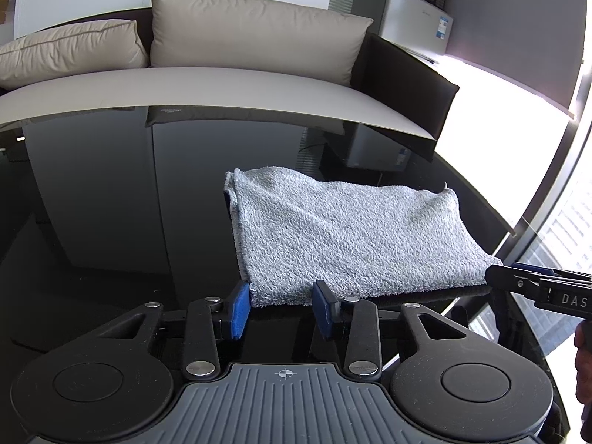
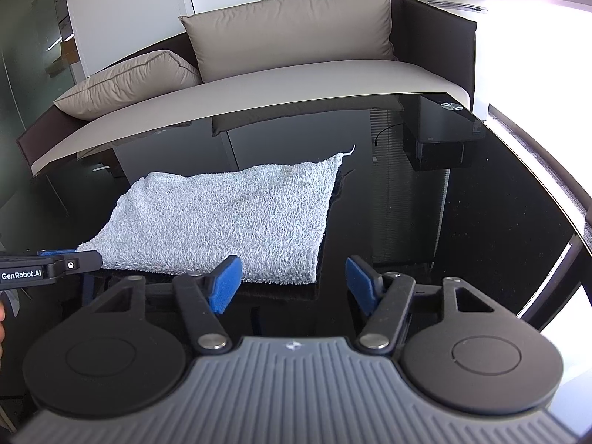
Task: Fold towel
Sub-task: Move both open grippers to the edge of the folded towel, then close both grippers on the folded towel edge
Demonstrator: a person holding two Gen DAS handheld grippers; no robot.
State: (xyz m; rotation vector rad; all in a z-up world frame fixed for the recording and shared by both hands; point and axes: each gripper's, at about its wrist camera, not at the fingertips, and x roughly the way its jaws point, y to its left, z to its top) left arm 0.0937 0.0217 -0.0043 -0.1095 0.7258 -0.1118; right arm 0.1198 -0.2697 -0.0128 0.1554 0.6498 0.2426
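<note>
Directly ahead of both grippers, a pale grey terry towel (image 1: 344, 233) lies on a glossy black table (image 1: 111, 203), already doubled over, its near edge running just in front of the fingertips. Beyond the table stands a sofa with beige cushions (image 1: 255, 33).

At the near left corner of the towel sits the left gripper (image 1: 282, 307). Its blue pads (image 1: 239, 309) stand a little apart, one at either side of the corner: the left pad touches the cloth's side edge, while the right pad sits just in front of the near edge, with the towel's hem lying between them. The jaws do not appear to pinch the fabric yet. That placement suits taking the corner so it can be lifted.

Over at the near right corner, the right gripper (image 2: 294, 281) has its jaws wider apart. Its left pad (image 2: 225, 283) overlaps the towel's near edge, while the right pad hangs over bare table just beyond the corner, so the corner lies between them, unclamped. In the left wrist view this gripper's tip shows at the towel's right corner.

Judging from one gripper at each near corner, the step in hand is probably gripping both to carry the near edge over toward the far edge for another fold.
</note>
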